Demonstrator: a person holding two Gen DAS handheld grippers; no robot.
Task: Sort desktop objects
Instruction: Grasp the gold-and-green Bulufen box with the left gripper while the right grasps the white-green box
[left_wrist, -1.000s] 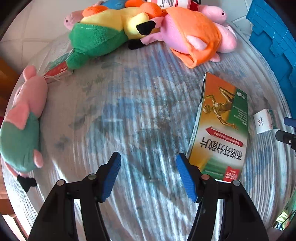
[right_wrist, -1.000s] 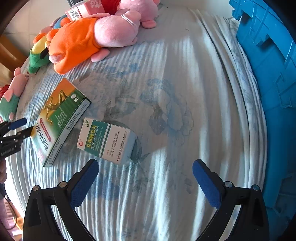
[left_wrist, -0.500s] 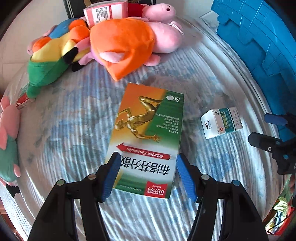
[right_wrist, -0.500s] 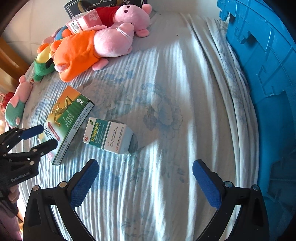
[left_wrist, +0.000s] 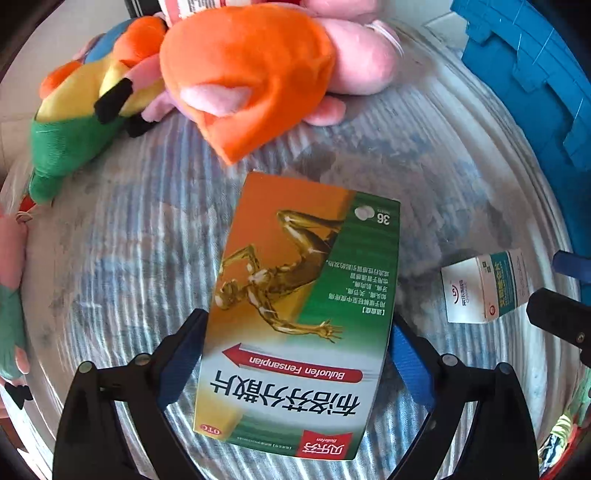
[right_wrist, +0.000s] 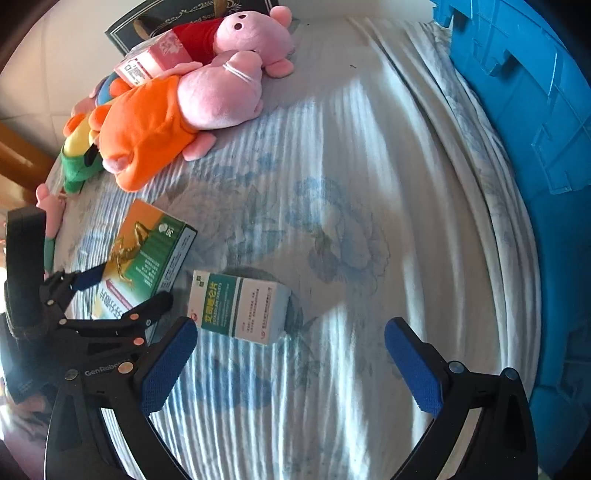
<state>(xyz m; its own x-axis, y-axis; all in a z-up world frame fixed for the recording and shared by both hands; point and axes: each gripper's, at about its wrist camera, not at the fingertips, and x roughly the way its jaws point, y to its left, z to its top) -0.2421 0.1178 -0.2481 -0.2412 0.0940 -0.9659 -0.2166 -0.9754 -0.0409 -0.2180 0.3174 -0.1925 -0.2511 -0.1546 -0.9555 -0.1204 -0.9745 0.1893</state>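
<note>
Left gripper (left_wrist: 295, 354) straddles ibuprofen box (left_wrist: 299, 314); right gripper (right_wrist: 291, 365) wide apart.

Bright striped sunlight, fisheye-warped edges, slight blur

The left gripper (left_wrist: 297, 354) is lowered near the bed, its blue-padded jaws straddling the two long sides of the medicine box (left_wrist: 303, 314); contact cannot be confirmed. The right gripper (right_wrist: 288, 363) hovers just beside it, jaws spread wide and holding nothing.
</note>
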